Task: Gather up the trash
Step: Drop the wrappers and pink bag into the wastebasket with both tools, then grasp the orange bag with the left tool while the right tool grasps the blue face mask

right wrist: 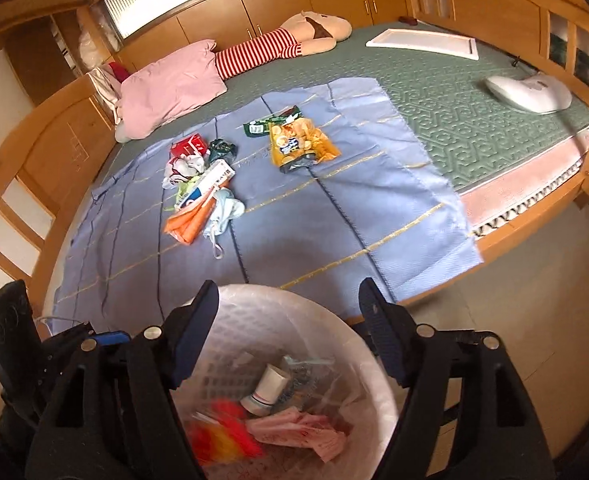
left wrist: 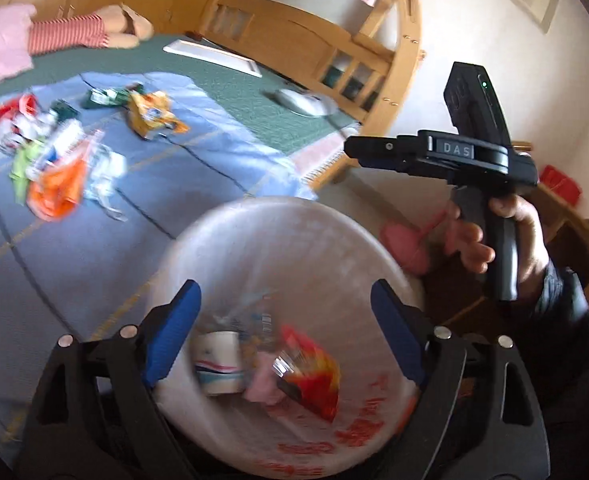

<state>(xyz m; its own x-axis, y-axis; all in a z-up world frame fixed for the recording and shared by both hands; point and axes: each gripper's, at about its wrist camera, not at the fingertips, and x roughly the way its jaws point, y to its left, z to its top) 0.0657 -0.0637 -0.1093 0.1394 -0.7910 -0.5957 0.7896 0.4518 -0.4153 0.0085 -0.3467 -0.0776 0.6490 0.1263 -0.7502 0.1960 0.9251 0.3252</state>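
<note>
Both grippers, left gripper (left wrist: pixel 284 332) and right gripper (right wrist: pixel 288 330), held spread, empty, over bin (right wrist: pixel 254 300). Wrapper pile (right wrist: pixel 200 192) located ahead-left of right gripper; left gripper judged nearer.

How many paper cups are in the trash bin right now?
1: a white paper cup with a striped band, lying tilted among wrappers inside the bin, beside the red-and-yellow wrapper. More could be hidden under the trash.
</note>
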